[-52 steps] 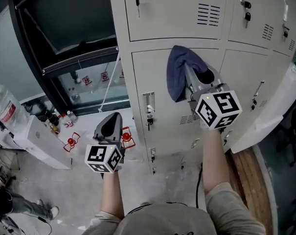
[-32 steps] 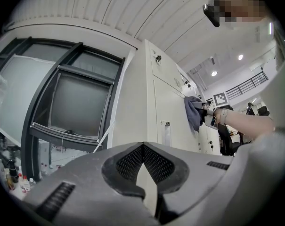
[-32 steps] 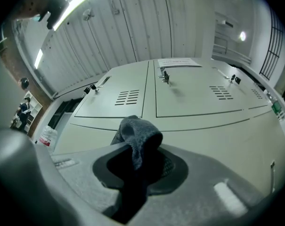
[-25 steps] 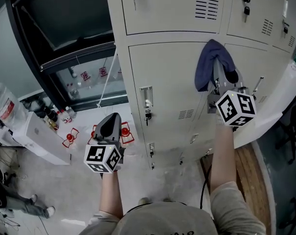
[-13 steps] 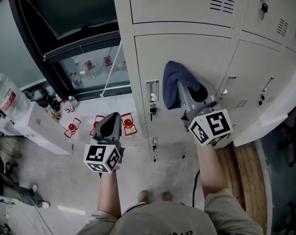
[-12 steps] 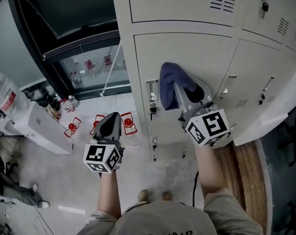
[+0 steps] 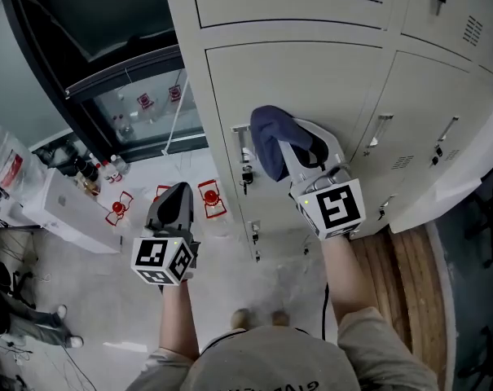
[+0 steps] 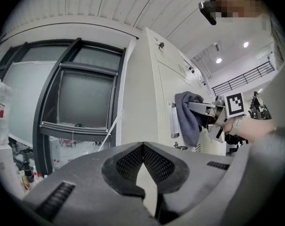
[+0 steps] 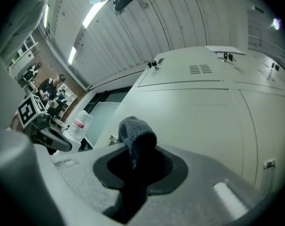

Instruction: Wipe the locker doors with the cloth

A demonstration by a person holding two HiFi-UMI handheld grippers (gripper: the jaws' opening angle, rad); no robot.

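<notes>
A dark blue cloth (image 7: 269, 140) is pressed against the lower-left locker door (image 7: 311, 88), close to that door's handle (image 7: 241, 147). My right gripper (image 7: 287, 151) is shut on the cloth, which bulges out between its jaws (image 9: 135, 140). From the left gripper view the cloth (image 8: 189, 117) hangs on the locker front beside the right gripper (image 8: 206, 111). My left gripper (image 7: 174, 208) hangs away from the lockers, over the floor, with its jaws shut and nothing in them (image 8: 144, 173).
Beige lockers (image 7: 442, 80) with vents and keys fill the top right. A dark-framed window (image 7: 107, 63) stands at the left of them. Red-marked items (image 7: 210, 199) and bottles (image 7: 91, 173) lie on the floor. A wooden strip (image 7: 409, 275) lies at the lower right.
My right gripper swept the cloth from the right side of the door leftward and down toward the handle. The left gripper has barely moved.
</notes>
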